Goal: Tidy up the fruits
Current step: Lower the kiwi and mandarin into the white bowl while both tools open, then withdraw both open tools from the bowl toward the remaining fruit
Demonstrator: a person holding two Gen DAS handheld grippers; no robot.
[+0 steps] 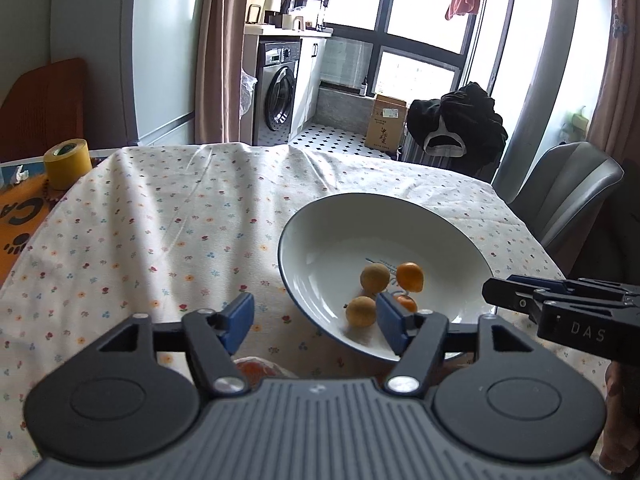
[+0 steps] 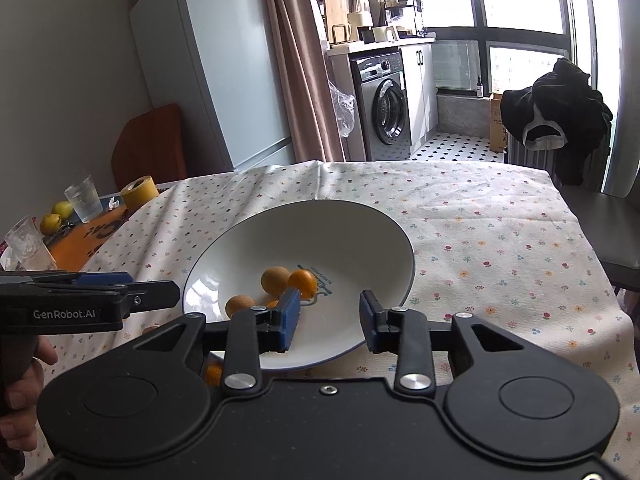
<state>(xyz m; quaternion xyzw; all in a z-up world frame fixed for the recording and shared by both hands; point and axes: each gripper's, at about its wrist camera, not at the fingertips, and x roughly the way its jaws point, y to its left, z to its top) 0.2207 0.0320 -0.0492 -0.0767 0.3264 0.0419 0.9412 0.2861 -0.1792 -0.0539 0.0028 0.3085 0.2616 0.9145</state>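
Observation:
A white bowl [image 1: 340, 232] with a dark rim stands on the flowered tablecloth. It holds two brown round fruits [image 1: 375, 278] [image 1: 361, 311], an orange kumquat [image 1: 410, 276] and a second orange one [image 1: 407, 302], half hidden behind a finger. My left gripper [image 1: 316, 317] is open over the bowl's near left rim, with nothing gripped. In the right wrist view my right gripper [image 2: 330, 320] is open above the near part of the bowl [image 2: 320, 232], beside the fruits [image 2: 276, 280] [image 2: 303, 283] [image 2: 239, 306]. Another orange fruit [image 2: 214, 372] lies on the cloth just under the grippers.
A yellow tape roll [image 1: 67, 162], two glasses [image 2: 84, 198] [image 2: 26, 240] and yellow-green pears [image 2: 56, 216] sit at the table's far left on an orange mat. A grey chair [image 1: 568, 192] stands at the right edge. A hand [image 2: 24, 380] holds the left gripper.

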